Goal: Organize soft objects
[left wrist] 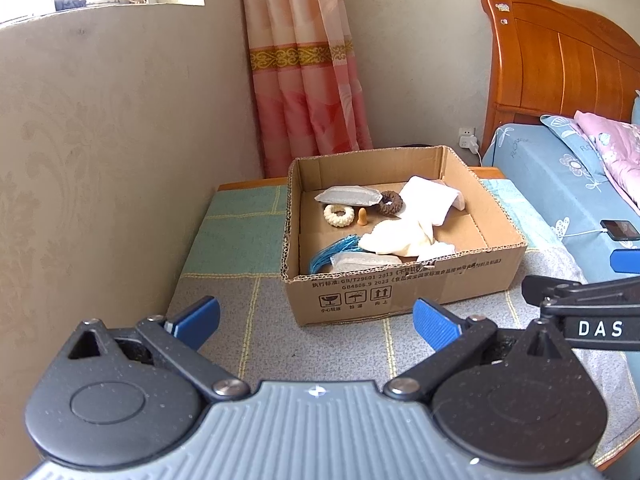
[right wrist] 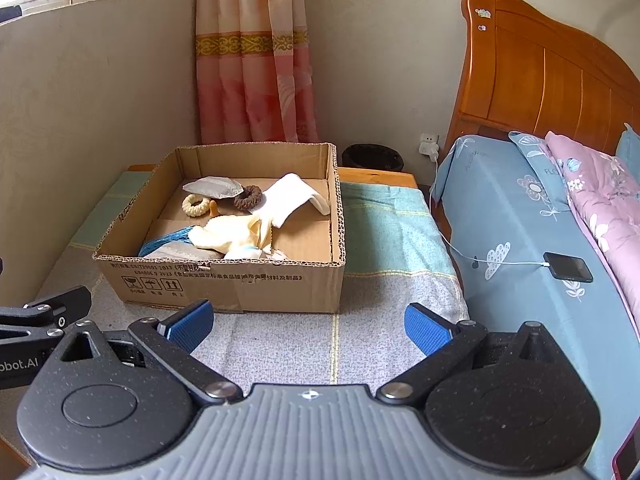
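open brown cardboard box (right wrist: pixel 224 280) sat on the cloth-covered desk (right wrist: pixel 280 344), soft items inside | pale cream cloth (right wrist: pixel 232 236) draped over blue cord bundle (right wrist: pixel 164 242): snag risk | left claw (left wrist: pixel 316 322), right claw (right wrist: pixel 308 324) both spread, empty, short of box

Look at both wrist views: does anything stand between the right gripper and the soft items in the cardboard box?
Only the box's own near wall. The right gripper, jaws open and empty, sits low in front of it over bare blanket; the cream cloth lies behind that wall, reachable from above.
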{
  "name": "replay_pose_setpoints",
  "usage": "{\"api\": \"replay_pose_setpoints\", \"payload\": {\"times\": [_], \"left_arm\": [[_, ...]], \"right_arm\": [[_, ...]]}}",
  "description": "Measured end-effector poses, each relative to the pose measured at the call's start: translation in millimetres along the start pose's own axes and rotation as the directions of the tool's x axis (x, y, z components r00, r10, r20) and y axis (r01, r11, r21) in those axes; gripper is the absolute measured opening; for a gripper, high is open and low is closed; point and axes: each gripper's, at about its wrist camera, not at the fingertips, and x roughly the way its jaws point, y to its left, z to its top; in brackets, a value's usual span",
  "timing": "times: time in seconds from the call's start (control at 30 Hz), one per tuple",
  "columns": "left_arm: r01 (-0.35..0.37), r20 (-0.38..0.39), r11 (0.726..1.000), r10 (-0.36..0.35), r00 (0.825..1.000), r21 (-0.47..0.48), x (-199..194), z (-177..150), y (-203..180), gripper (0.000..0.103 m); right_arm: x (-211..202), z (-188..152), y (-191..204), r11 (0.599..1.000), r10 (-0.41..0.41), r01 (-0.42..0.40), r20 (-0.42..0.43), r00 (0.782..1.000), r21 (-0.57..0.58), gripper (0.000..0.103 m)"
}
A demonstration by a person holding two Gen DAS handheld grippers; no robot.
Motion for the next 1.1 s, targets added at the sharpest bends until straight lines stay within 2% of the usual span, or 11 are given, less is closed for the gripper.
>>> {"api": "replay_pose_setpoints", "payload": {"times": [1.1], "left_arm": [[-0.012, -0.017, 1.0, 0.011, 1.0, -0.015, 5.3, 1.0, 3.8, 0.102]], "right_arm": [[4.5, 1.1, 4.0, 1.0, 0.008, -0.008, -0.012, 1.0, -0.016, 0.103]]}}
